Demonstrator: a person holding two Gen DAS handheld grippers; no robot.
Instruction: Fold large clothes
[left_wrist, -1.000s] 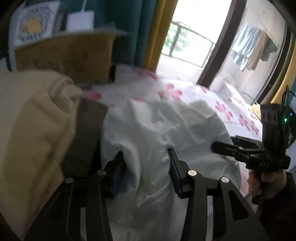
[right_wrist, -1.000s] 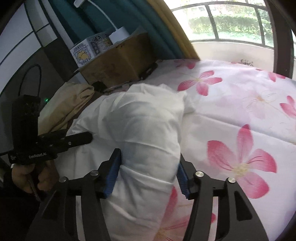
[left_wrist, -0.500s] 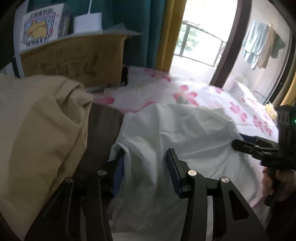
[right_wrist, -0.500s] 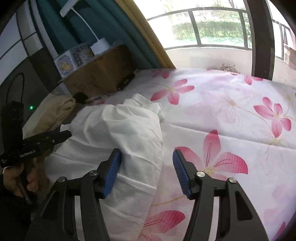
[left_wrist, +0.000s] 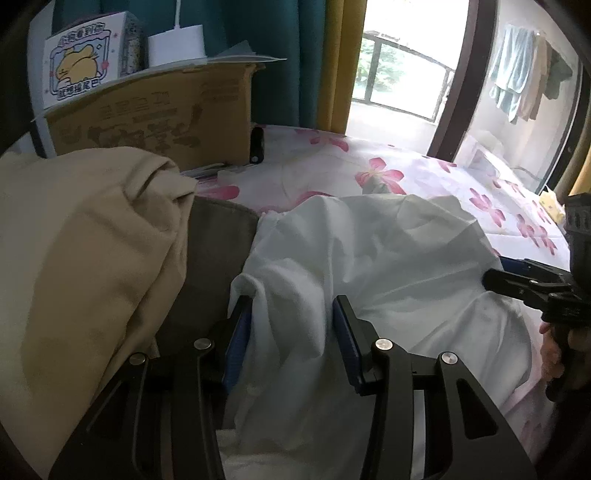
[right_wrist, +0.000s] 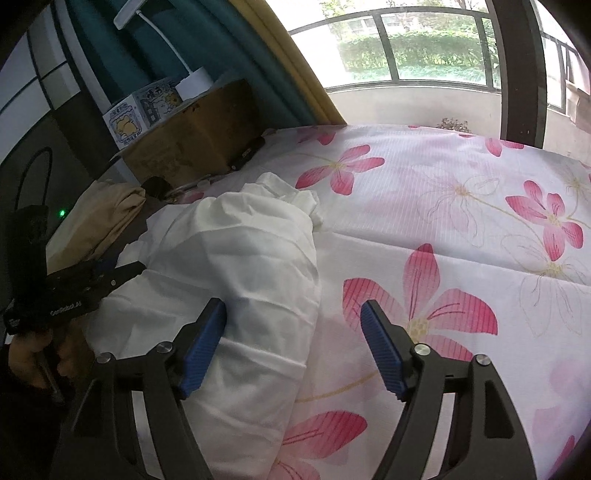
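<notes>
Both grippers at the white garment — right gripper just opening.

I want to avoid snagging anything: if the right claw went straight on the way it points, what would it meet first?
Probably the edge of the white garment, which bulges between the pads of the open right claw from its left; beside it lies the bare floral bedsheet. Depth is unclear.

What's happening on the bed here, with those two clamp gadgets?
A person is folding a white garment on a flowered bedsheet, with a hand-held gripper in each hand. The left gripper has a bunch of the white cloth between its jaws. The right gripper has just been opening; its jaws now stand wide, one pad at the garment's edge, the other over bare sheet. A beige garment lies piled beside it.
</notes>
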